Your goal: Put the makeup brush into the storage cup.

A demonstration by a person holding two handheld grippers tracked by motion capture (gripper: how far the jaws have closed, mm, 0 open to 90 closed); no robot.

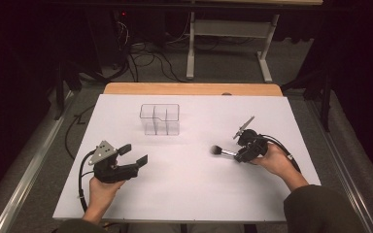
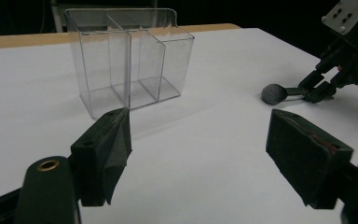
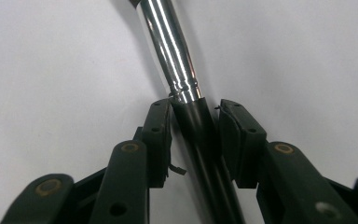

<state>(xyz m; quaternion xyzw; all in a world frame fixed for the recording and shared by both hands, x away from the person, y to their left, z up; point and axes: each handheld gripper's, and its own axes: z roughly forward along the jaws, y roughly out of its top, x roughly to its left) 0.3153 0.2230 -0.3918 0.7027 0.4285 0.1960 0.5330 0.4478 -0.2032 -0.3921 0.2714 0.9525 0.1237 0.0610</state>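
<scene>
Right gripper [image 3: 193,140] pinching black-handled, chrome-ferruled makeup brush [image 3: 177,70] on white worktop [image 1: 184,184]; left gripper [image 1: 133,155] spread; next, lift toward clear plastic compartment organiser [image 1: 160,119].

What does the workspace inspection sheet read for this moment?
Surface: white table, bare wood strip at far edge.
Job's things: makeup brush lying flat; clear divided organizer upright, empty.
Clutter: nothing seen.
Grippers: right tongs around the brush's dark handle, left pad touching, right pad's contact unclear; left tongs open, holding nothing.
Cables: one trailing from each gripper; more on the floor beyond.
Surroundings: grey table legs, dark room.
</scene>
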